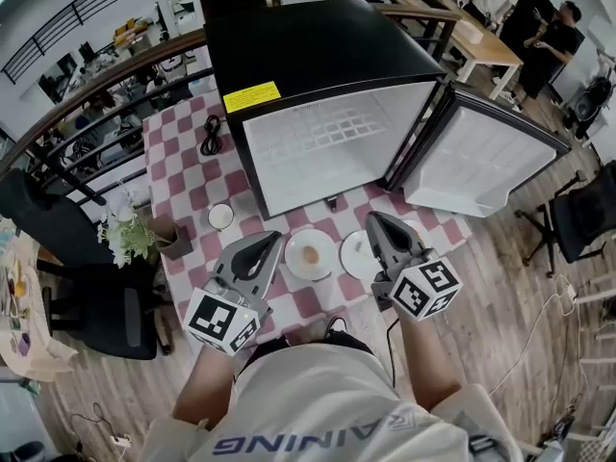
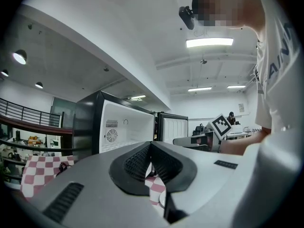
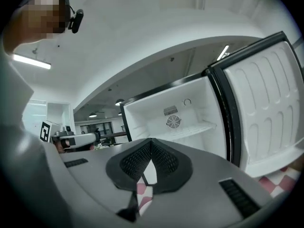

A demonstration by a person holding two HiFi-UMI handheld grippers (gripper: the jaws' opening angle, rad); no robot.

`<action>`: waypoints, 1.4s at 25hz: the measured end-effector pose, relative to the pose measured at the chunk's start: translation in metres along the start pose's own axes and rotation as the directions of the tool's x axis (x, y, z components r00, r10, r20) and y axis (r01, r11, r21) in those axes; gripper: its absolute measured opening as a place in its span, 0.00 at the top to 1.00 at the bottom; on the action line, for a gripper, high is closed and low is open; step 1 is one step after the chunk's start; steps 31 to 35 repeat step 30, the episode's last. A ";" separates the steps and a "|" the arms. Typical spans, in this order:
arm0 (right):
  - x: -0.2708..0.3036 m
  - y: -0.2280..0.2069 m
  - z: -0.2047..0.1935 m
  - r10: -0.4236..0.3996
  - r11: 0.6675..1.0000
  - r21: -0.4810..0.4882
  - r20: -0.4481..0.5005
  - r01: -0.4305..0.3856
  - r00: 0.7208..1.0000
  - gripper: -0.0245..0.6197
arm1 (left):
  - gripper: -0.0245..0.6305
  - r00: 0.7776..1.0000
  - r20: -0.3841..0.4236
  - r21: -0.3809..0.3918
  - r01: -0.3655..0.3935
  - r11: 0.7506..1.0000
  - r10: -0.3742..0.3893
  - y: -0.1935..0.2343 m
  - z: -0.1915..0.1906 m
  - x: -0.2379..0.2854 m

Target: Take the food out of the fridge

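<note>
Head view, from the table's (image 1: 183, 176) left edge across to its right: a plant (image 1: 123, 234) stands at the left edge, and a small cup (image 1: 220, 217) sits just in front of the fridge's (image 1: 318, 56) left front corner. My left tongs (image 1: 273, 242) hover over the front edge with the pads pressed together. The left gripper view confirms nothing is between them, only checked cloth showing below.

Just right of them, a plate (image 1: 294, 269) lies near the front edge, straight before the fridge opening, and on its middle is the food (image 1: 310, 255), a small pale-brown piece. A second plate (image 1: 354, 258) lies beside it, part hidden under my right tongs (image 1: 373, 219). These are also fully closed and empty, as the right gripper view shows, and point at the open cabinet.

Behind, the fridge takes up the back of the table. Its shelf (image 1: 318, 138) looks bare, and its door (image 1: 481, 157) is swung wide past the right edge.

By my reading the food is already out. It looks light and probably soft, so a hard pinch could crush it. I would sooner take the plate by its rim. The plate looks stiff, glazed and slippery, and would break if dropped, so it needs a firm, level grip.
</note>
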State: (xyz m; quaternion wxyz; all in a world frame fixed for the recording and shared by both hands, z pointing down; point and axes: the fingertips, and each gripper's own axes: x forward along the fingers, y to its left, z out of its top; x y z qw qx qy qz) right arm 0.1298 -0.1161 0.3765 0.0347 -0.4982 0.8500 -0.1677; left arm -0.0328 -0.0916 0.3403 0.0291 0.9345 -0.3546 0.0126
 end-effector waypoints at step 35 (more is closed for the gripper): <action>-0.004 0.017 0.030 0.020 0.991 -0.135 -0.017 -0.022 1.000 0.93 | 0.95 0.999 0.016 0.007 -0.032 0.999 0.032 -0.003 0.010 0.000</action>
